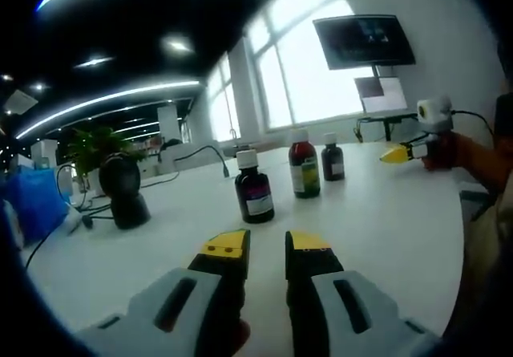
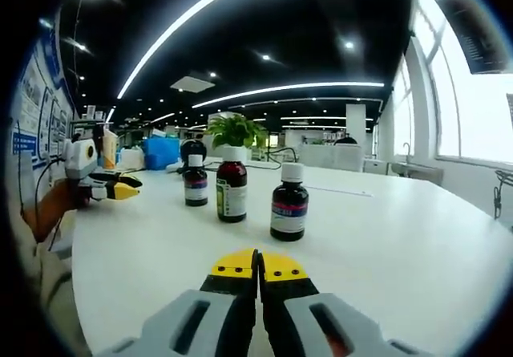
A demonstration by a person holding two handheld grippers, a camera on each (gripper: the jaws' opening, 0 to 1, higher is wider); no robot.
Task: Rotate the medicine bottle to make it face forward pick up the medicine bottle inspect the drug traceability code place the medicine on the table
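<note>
Left gripper view: the left gripper (image 1: 268, 243) hovers with jaws parted and empty over the white table (image 1: 385, 212), three medicine bottles standing ahead, the nearest bottle (image 1: 253, 187) in front of the red-capped bottle (image 1: 304, 164). In the right gripper view, the right gripper (image 2: 258, 264) has its jaws pressed together, empty, before the same row on the table (image 2: 401, 237).

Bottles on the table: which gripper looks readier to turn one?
Probably the left gripper: its jaws stand open and point toward the nearest bottle. The right gripper faces the bottles too, but its jaws are shut and would have to open first.
</note>
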